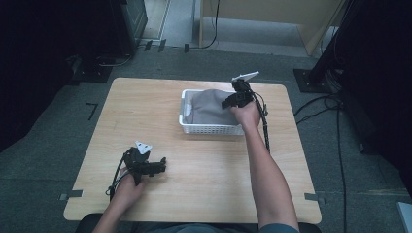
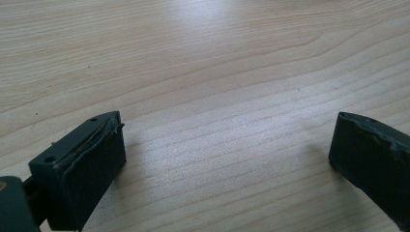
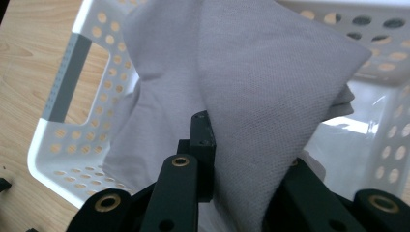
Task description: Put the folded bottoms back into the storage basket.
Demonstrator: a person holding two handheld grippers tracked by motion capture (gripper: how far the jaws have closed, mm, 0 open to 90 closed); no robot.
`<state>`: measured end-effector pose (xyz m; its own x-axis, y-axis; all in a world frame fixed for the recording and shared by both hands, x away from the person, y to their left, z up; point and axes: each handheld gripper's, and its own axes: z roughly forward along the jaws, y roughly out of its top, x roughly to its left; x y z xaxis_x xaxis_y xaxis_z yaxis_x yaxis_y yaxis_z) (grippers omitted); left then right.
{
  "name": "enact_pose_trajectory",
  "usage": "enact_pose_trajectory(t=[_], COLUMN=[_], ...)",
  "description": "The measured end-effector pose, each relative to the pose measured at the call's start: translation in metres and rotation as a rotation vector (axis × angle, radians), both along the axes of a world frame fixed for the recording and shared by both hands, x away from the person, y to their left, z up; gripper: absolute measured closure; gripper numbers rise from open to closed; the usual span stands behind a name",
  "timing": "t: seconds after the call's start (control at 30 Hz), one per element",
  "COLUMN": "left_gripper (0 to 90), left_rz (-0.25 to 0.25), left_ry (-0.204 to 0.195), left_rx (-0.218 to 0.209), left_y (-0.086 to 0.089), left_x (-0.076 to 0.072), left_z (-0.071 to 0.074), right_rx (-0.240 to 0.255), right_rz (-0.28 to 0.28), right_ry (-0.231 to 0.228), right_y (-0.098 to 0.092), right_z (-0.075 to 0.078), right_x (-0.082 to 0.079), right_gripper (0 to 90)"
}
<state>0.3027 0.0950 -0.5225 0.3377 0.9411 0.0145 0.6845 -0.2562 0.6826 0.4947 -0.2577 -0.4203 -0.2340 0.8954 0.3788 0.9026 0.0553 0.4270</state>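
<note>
Right gripper [image 1: 232, 100] clamps a fold of grey cloth [image 1: 210, 107] inside a white basket [image 1: 210, 129] on a wooden table [image 1: 204, 170].

Seen along the right gripper [image 3: 241, 159], its two black jaws stand close together with a thick fold of the grey cloth [image 3: 251, 92] pinched between them; the fabric rises ahead of the jaws as a peaked bundle and drapes down to either side within the perforated white basket [image 3: 53, 159], whose grey handle bar lies off to the jaws' left. The person's right forearm reaches across the table to the basket's near right corner. The left gripper [image 1: 156, 166] rests low over the table's near left part, well apart from the basket; its jaws stand wide apart with bare wood grain [image 2: 217, 96] between and ahead of them.
</note>
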Motion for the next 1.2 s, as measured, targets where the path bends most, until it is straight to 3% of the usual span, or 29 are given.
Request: enact_pose_trajectory(t=[0.43,0.63,0.8,0.9,1.03,1.2], left_gripper=[0.0,0.0,0.0,0.0,0.0,0.0], left_rz=[0.000,0.001,0.001,0.000,0.001,0.001], left_ry=[0.002,-0.001,-0.001,0.000,-0.001,-0.001], left_rx=[0.001,-0.001,-0.001,0.000,-0.001,-0.001], left_y=[0.000,0.000,0.000,0.000,0.000,0.000], left_x=[0.000,0.000,0.000,0.000,0.000,0.000], left_z=[0.000,0.000,0.000,0.000,0.000,0.000], right_rx=[-0.024,-0.093,-0.101,-0.115,-0.101,-0.080], right_rz=[0.033,0.038,0.010,-0.011,-0.024,-0.015], right_ry=[-0.034,-0.074,-0.109,-0.130,-0.164,-0.182], right_y=[0.001,-0.006,-0.020,-0.028,-0.034,-0.027], right_z=[-0.015,-0.010,0.000,0.009,0.020,0.027], right_x=[0.001,0.000,-0.002,-0.003,-0.004,-0.003], right_gripper=[77.6,61.7,55.6,57.3,69.7,78.4])
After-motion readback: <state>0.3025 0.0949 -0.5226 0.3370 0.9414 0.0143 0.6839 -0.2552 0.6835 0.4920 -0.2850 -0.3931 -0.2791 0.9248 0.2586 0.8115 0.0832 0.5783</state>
